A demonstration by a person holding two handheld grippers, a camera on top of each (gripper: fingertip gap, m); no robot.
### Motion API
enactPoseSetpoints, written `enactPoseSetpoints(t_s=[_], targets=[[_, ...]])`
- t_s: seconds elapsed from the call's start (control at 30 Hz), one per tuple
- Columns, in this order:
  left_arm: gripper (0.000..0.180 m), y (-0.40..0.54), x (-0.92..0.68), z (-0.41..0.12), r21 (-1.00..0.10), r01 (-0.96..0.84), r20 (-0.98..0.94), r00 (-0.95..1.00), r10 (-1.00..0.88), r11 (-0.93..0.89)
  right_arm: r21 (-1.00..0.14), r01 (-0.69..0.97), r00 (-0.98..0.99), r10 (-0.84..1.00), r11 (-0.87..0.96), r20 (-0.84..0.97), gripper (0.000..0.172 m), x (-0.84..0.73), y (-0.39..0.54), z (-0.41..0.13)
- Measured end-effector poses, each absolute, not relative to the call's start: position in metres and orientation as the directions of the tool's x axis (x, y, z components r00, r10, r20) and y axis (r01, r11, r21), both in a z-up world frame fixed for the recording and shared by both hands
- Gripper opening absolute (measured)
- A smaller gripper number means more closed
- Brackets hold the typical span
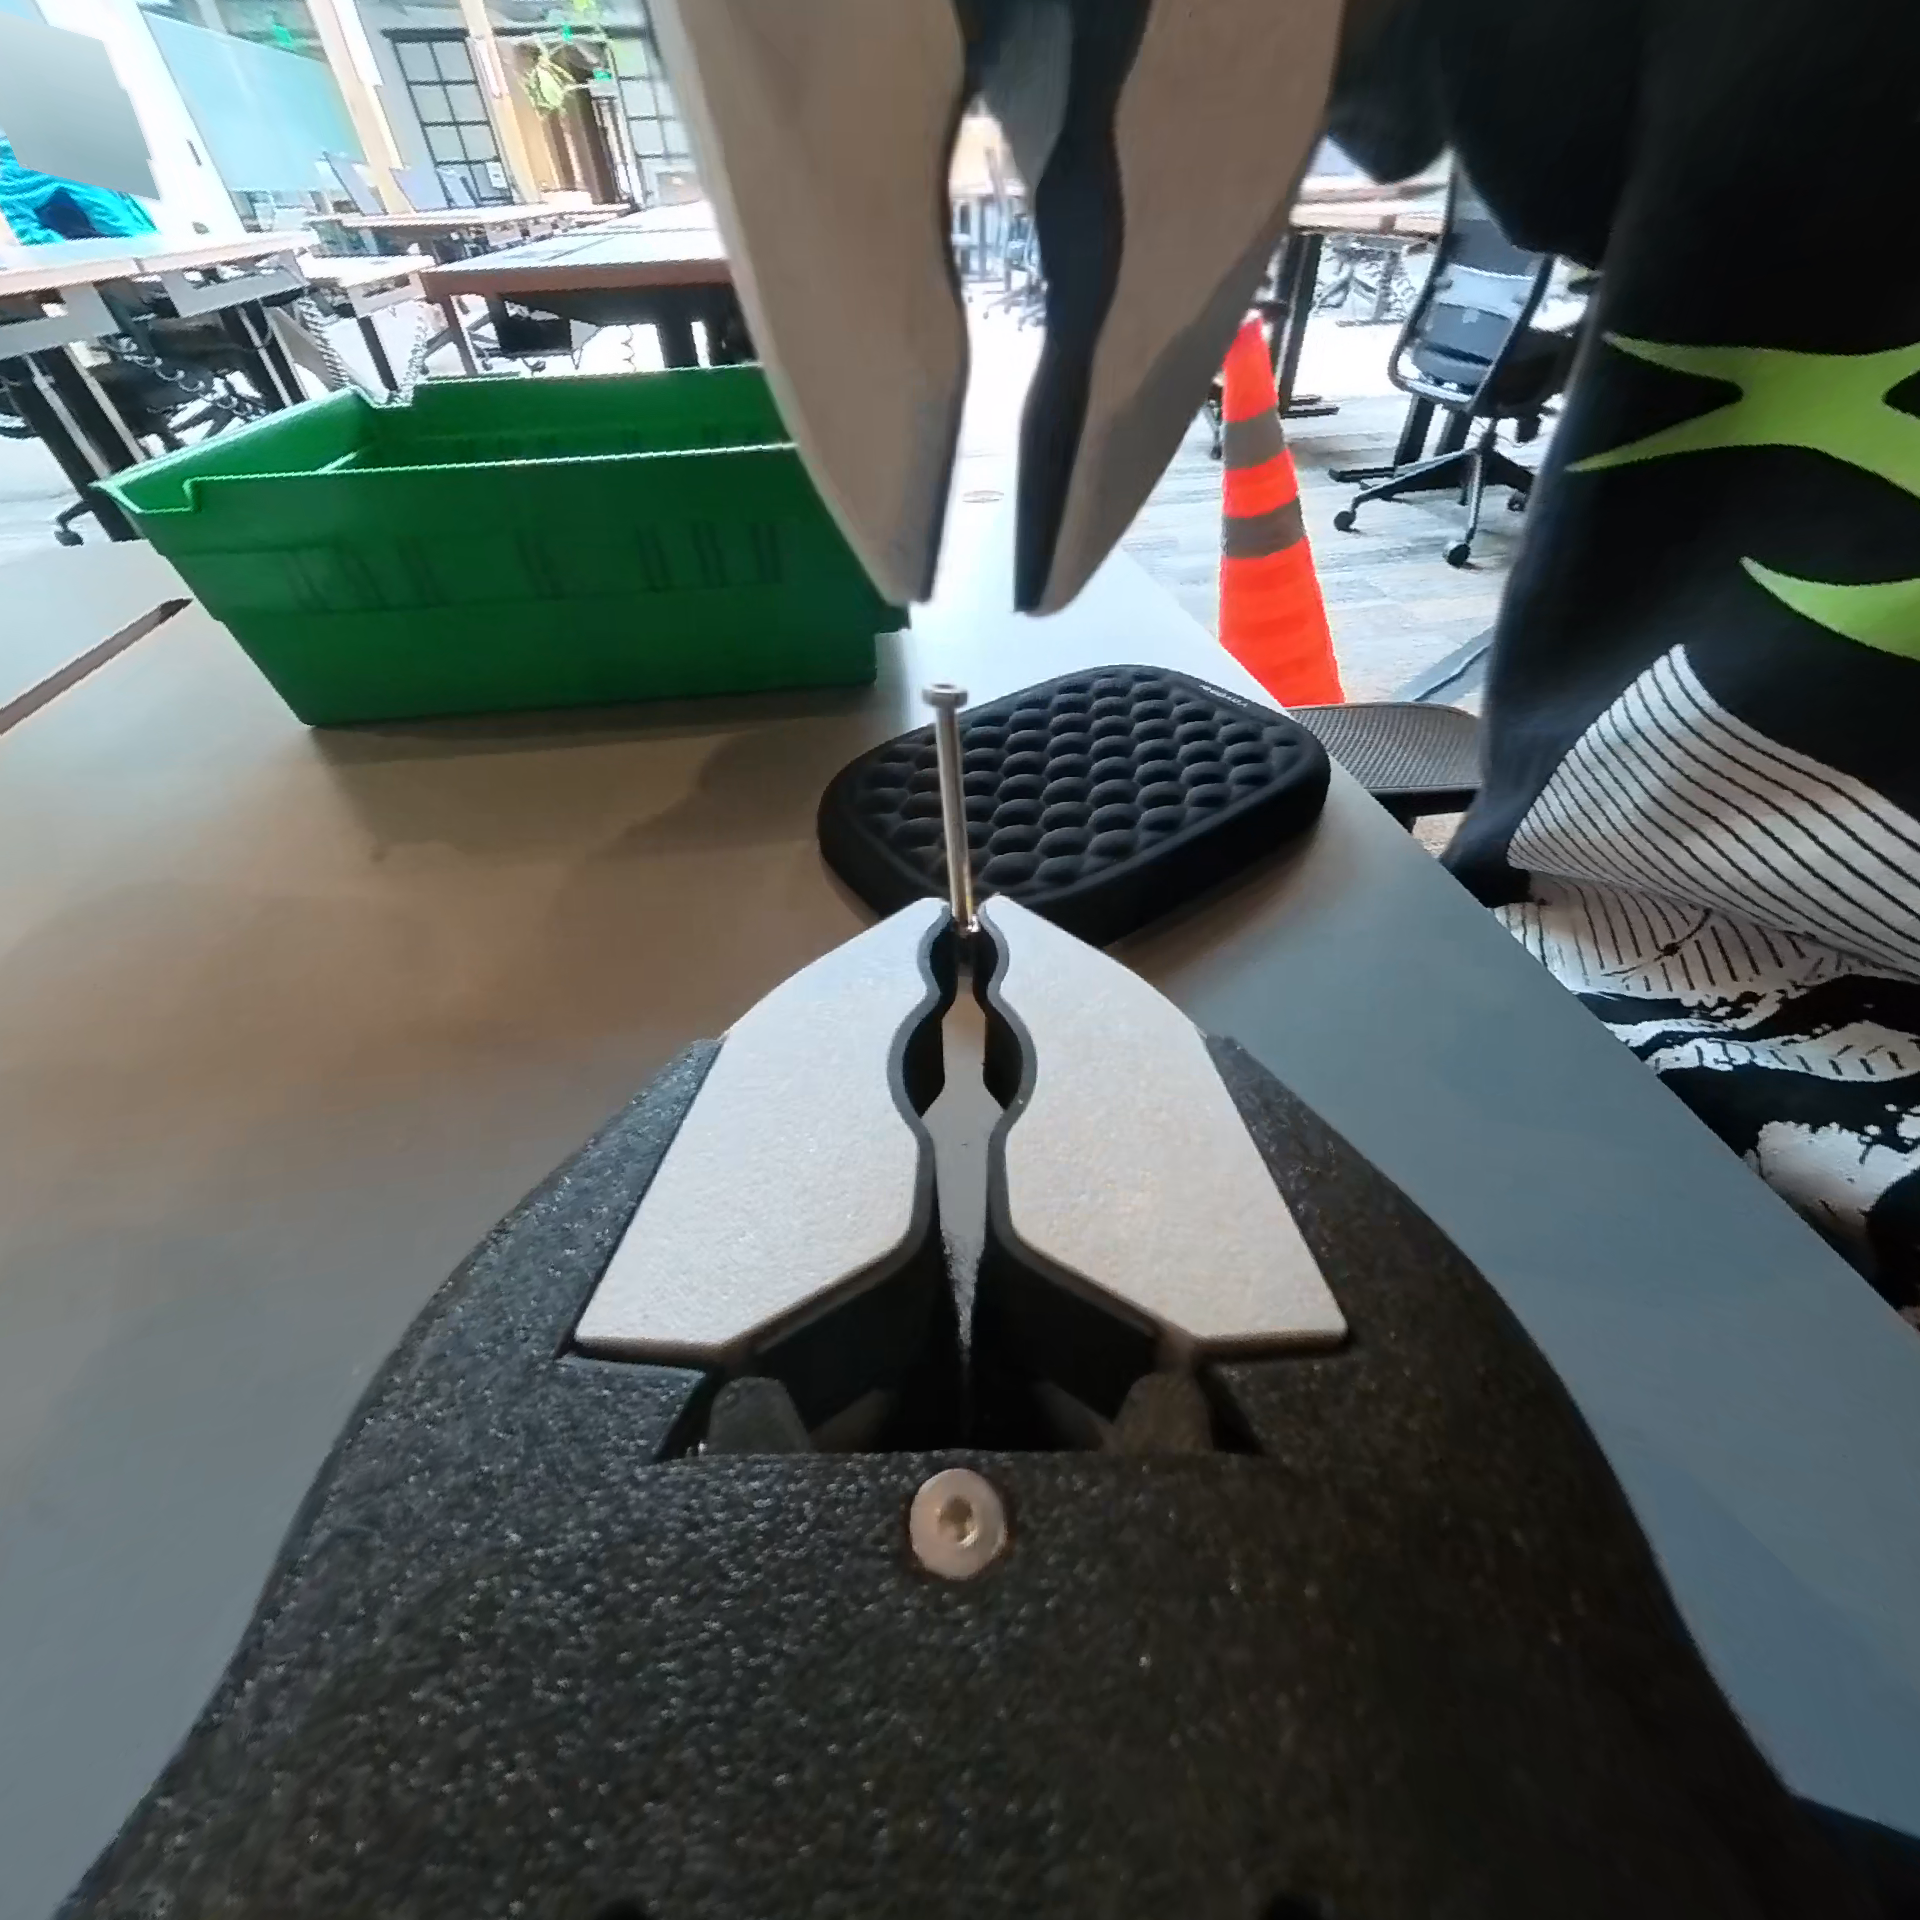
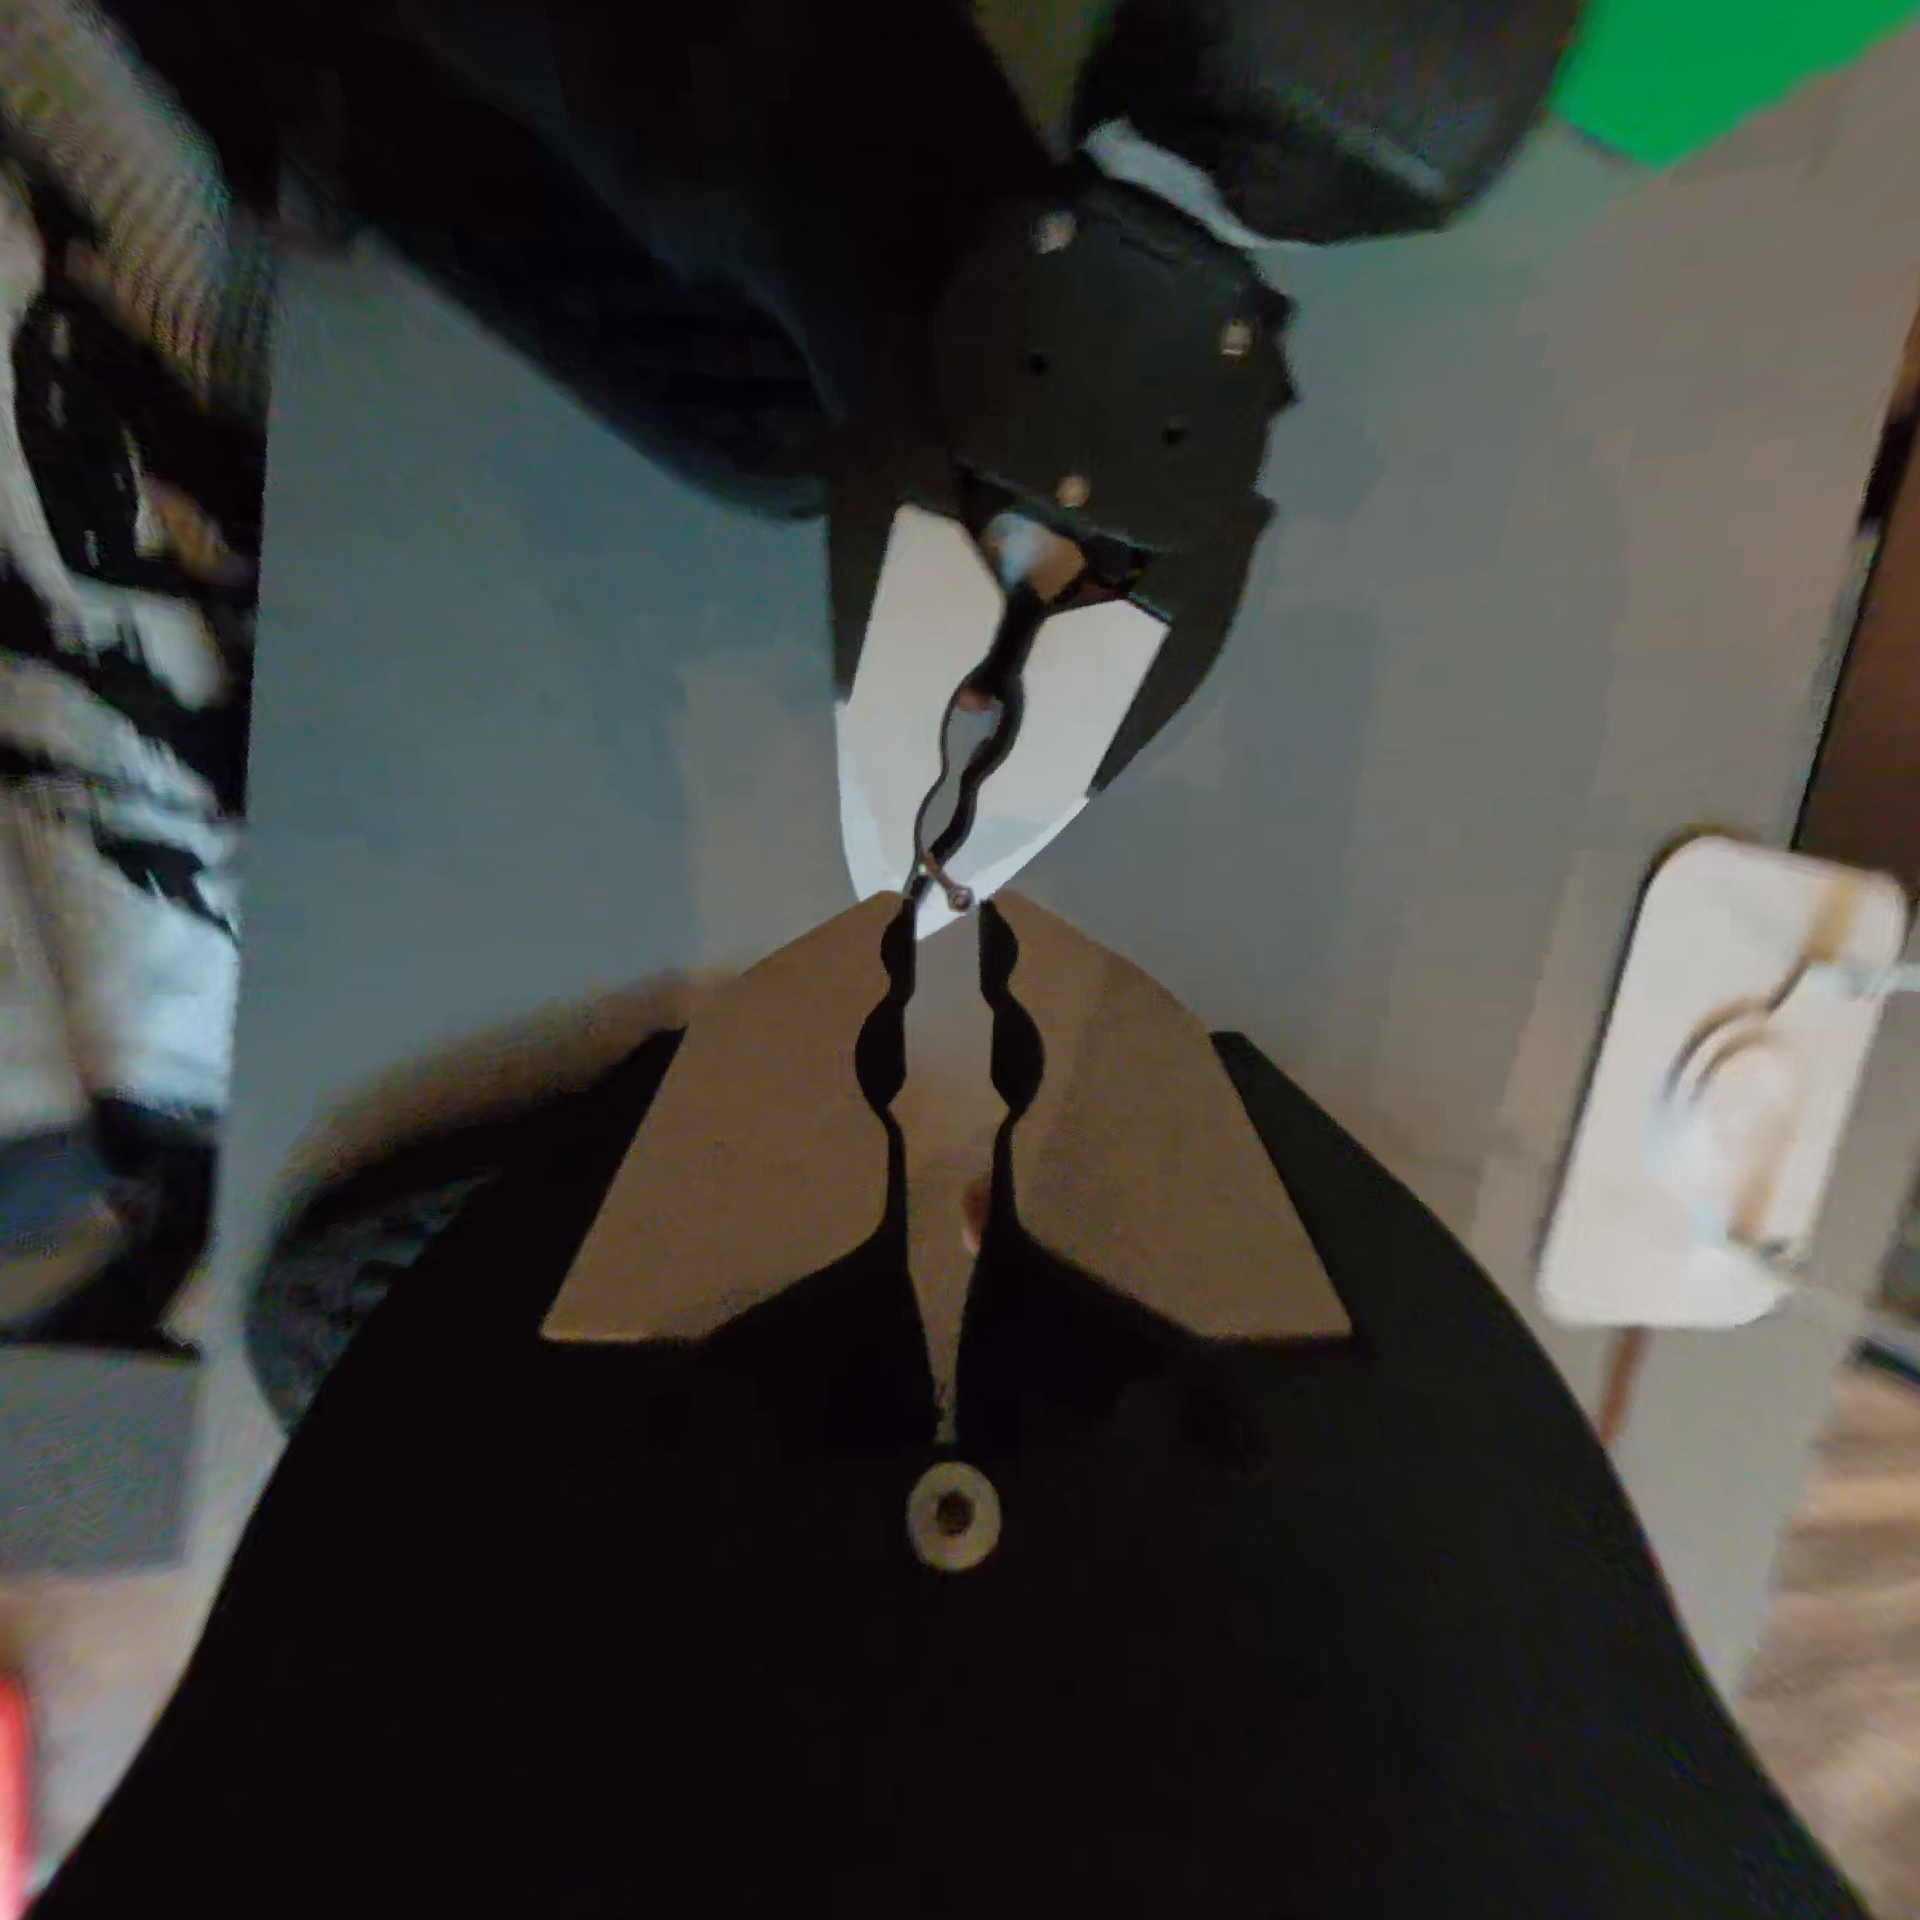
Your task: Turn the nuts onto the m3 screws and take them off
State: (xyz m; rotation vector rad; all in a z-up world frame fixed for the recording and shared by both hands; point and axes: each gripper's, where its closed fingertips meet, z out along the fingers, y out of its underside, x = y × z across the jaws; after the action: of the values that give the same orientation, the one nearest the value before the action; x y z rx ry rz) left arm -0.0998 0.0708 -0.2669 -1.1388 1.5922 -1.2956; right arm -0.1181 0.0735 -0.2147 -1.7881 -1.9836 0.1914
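Note:
My left gripper (image 1: 966, 912) is shut on the lower end of a thin silver m3 screw (image 1: 951, 800), which stands upright out of its tips with the head (image 1: 943, 694) on top. Something small and shiny sits at the pinch; I cannot tell if it is a nut. My right gripper (image 1: 974, 605) hangs point-down just above the screw head, jaws apart, with nothing between them. In the blurred right wrist view my right gripper (image 2: 945, 909) is open over the screw (image 2: 951, 888), which the left gripper (image 2: 928, 871) holds tip to tip with it.
A green bin (image 1: 499, 551) stands on the grey table (image 1: 312, 935) at the back left. A black honeycomb pad (image 1: 1101, 790) lies behind the screw near the table's right edge. A person's dark clothing (image 1: 1714, 520) and an orange cone (image 1: 1273, 520) are to the right. A white device (image 2: 1714, 1081) lies nearby. The gap from one gripper's tips to the other's is roughly 6 cm.

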Motion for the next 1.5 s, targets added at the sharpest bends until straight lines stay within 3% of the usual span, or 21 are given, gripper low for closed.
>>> enactPoseSetpoints(t_s=[0.13, 0.7, 1.5], targets=[[0.001, 0.068, -0.101, -0.267, -0.982, -0.166, -0.029, -0.318, -0.948, 0.086, -0.302, 0.857, -0.335, 0.896, 0.418, 0.290, 0.012, -0.116, 0.074, -0.220], [0.001, 0.068, -0.101, -0.267, -0.983, -0.163, -0.024, -0.322, -0.946, 0.081, -0.244, 0.873, -0.356, 0.893, 0.423, 0.274, 0.005, -0.121, 0.078, -0.226], [0.001, 0.059, -0.103, -0.267, -0.982, -0.150, -0.052, -0.381, -0.923, 0.117, -0.286, 0.829, -0.431, 0.875, 0.480, 0.218, 0.004, -0.123, 0.066, -0.220]])
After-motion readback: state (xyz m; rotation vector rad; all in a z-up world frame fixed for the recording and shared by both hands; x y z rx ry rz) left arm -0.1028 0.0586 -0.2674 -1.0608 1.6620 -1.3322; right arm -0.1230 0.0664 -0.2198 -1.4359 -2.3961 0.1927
